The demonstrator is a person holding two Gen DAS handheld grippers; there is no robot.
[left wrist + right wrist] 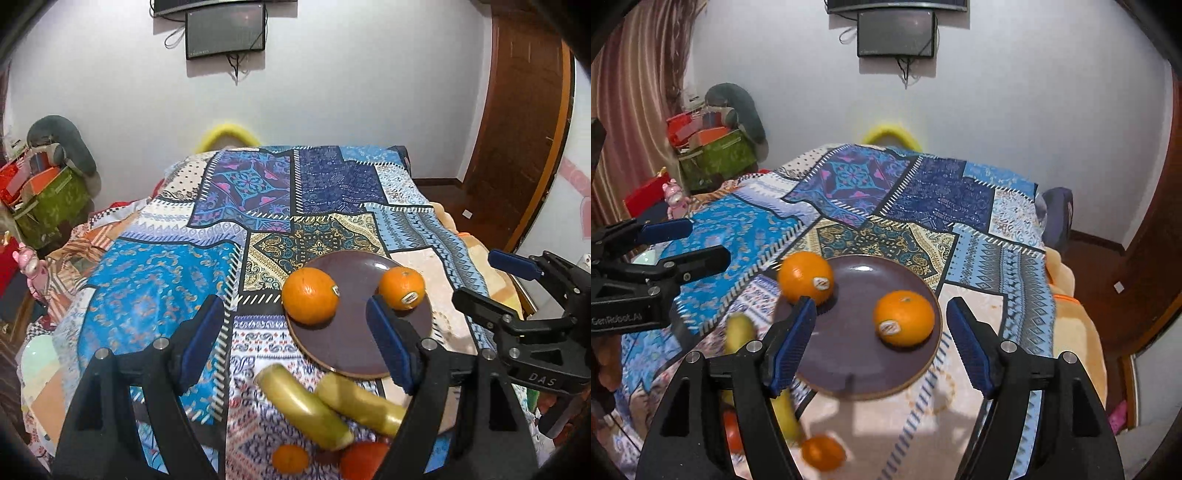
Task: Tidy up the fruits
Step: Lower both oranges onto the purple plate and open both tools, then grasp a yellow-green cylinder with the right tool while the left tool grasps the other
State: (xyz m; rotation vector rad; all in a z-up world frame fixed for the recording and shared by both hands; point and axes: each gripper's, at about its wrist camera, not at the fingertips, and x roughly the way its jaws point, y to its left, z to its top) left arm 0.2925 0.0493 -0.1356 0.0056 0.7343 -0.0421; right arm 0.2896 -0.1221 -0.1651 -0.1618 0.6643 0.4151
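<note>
Fruits lie on a patchwork bedspread (159, 280): two bananas (306, 406) beside a brown plate (849, 354) carrying two oranges (904, 318). Left tool (295, 343) and right tool (881, 343) hover above, both released, gripping nothing.

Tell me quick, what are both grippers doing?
Left gripper: jaws open, holding nothing.
Right gripper: jaws open, holding nothing; the oranges sit on the plate.
</note>
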